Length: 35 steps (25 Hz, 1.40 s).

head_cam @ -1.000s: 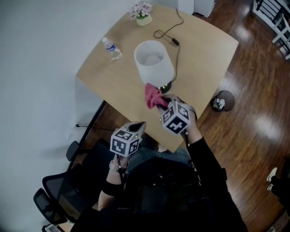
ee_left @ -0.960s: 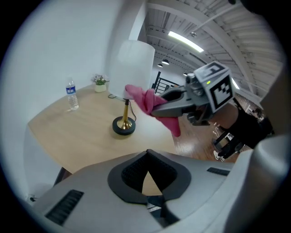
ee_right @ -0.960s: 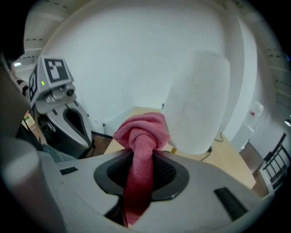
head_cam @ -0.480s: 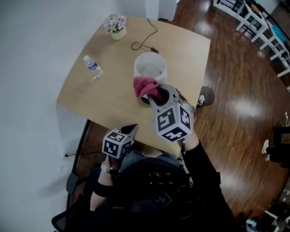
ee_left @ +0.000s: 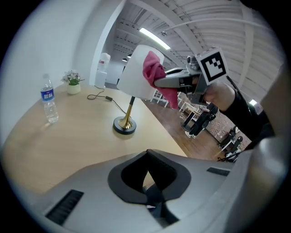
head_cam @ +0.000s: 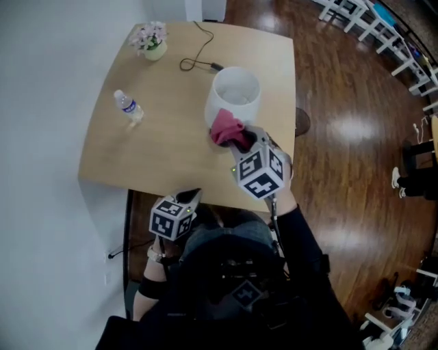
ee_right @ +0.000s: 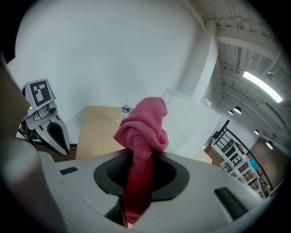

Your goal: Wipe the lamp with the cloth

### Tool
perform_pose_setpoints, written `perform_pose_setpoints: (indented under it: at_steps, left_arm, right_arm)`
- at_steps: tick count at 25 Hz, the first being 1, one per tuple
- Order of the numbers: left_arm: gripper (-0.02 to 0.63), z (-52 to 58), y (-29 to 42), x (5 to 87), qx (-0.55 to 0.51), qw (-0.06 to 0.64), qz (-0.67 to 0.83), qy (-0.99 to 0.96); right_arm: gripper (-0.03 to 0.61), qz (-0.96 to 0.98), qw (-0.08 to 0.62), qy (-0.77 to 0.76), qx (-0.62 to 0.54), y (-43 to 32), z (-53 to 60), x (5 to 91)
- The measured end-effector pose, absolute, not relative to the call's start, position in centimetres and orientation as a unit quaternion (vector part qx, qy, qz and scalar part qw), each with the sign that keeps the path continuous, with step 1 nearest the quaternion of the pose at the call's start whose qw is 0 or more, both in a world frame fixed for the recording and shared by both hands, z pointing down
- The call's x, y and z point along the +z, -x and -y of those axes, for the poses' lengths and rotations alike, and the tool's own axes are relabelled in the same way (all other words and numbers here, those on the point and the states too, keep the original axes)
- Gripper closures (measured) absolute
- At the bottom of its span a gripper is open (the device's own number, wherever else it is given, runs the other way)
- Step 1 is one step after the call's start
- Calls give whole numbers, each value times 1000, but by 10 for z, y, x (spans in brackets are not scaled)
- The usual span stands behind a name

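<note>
A table lamp with a white shade [head_cam: 236,96] and a round base on a brass stem [ee_left: 124,126] stands near the right edge of the wooden table [head_cam: 171,150]. My right gripper [head_cam: 244,141] is shut on a pink cloth [head_cam: 226,128], whose bunched end rests against the near side of the shade [ee_right: 195,123]. From the left gripper view the cloth [ee_left: 154,73] lies on the shade [ee_left: 134,75], with the right gripper [ee_left: 170,82] behind it. My left gripper [head_cam: 190,198] hovers at the table's near edge, shut and with nothing in it.
A water bottle [head_cam: 128,107] lies at the table's left. A small flower pot [head_cam: 152,39] stands at the far corner. The lamp's cable [head_cam: 195,58] runs across the far side. White wall is on the left. Wooden floor and chairs [head_cam: 356,14] are on the right.
The right gripper has lifted the pink cloth from near the lamp's base up onto the side of the shade. The left gripper has shifted along the table's near edge.
</note>
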State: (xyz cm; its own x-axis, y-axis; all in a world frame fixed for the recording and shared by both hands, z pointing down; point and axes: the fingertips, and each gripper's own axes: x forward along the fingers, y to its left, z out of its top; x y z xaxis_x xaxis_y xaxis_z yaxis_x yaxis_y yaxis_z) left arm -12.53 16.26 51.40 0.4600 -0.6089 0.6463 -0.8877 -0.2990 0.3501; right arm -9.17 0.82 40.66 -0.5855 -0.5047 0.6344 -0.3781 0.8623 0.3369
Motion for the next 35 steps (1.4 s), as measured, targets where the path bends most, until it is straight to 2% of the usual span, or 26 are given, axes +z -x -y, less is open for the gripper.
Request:
perform_pose_setpoints:
  at_steps: [5, 11, 20, 24, 29, 35]
  left_arm:
    - [618, -165, 131, 515, 216, 348, 474, -780]
    - [618, -155, 146, 504, 252, 331, 485, -769]
    - [618, -140, 163, 509, 277, 344, 490, -752]
    - [618, -123, 172, 513, 273, 343, 467, -768]
    - [618, -95, 185, 512, 287, 310, 405, -811]
    - [618, -77, 214, 496, 282, 281, 357, -845]
  right_arm:
    - [474, 877, 411, -245, -34, 85, -19, 463]
    - [474, 883, 409, -231, 3, 83, -19, 502]
    - [474, 893, 411, -177, 41, 96, -44, 519]
    - [474, 905, 375, -195, 56, 105, -53, 488]
    - [474, 914, 298, -273, 34, 118, -41, 397]
    - [474, 872, 304, -383, -23, 124, -12, 333]
